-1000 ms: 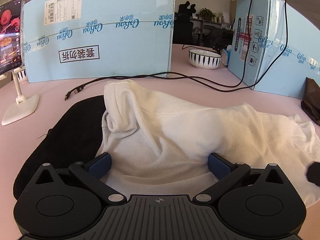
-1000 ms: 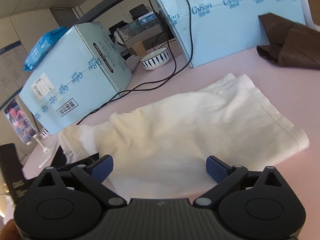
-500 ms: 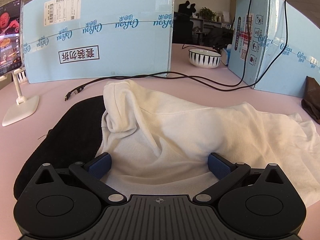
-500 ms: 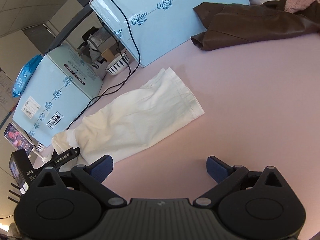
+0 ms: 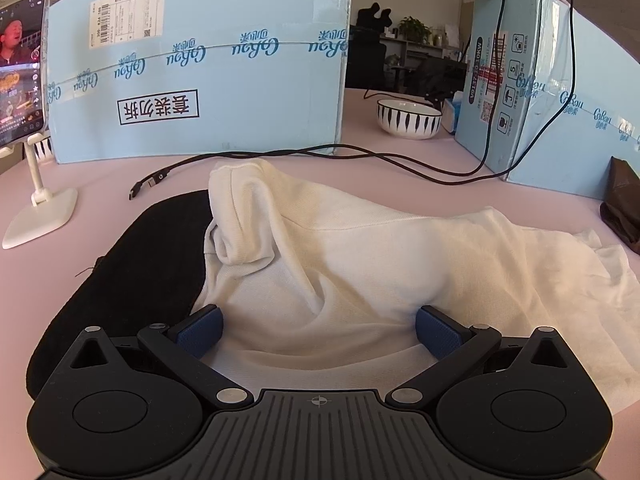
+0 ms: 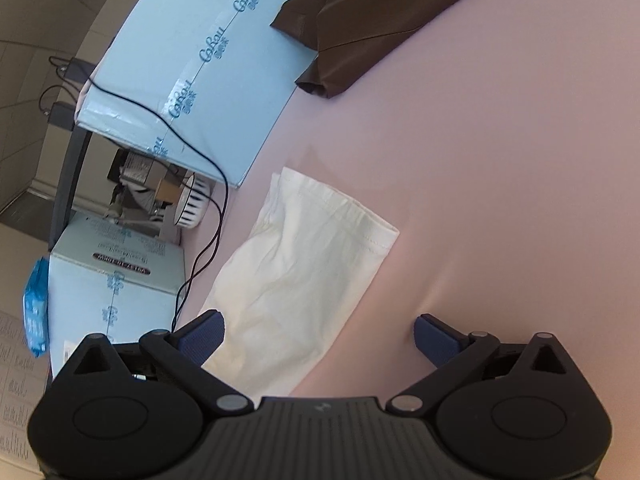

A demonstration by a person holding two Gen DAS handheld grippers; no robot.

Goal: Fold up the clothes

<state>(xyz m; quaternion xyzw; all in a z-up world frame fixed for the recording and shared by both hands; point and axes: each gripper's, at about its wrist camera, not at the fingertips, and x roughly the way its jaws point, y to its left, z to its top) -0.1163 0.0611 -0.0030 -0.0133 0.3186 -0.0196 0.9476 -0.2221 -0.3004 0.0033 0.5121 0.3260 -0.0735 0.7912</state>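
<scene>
A white garment lies rumpled on the pink table, its left part resting on a black cloth. My left gripper stands open low over its near edge, with cloth bulging between the blue pads but not pinched. In the right wrist view the same white garment lies stretched out flat, its hemmed end pointing away. My right gripper is open and held high above the table, tilted, with nothing between its fingers. A brown garment lies farther off.
Light blue cartons stand along the back of the pink table. A black cable runs across behind the garment. A phone on a white stand is at the left, and a striped bowl sits between the cartons.
My right gripper has lifted away from the white garment and swung right, tilting as it rose. The left gripper and the cloth under it have stayed put.
</scene>
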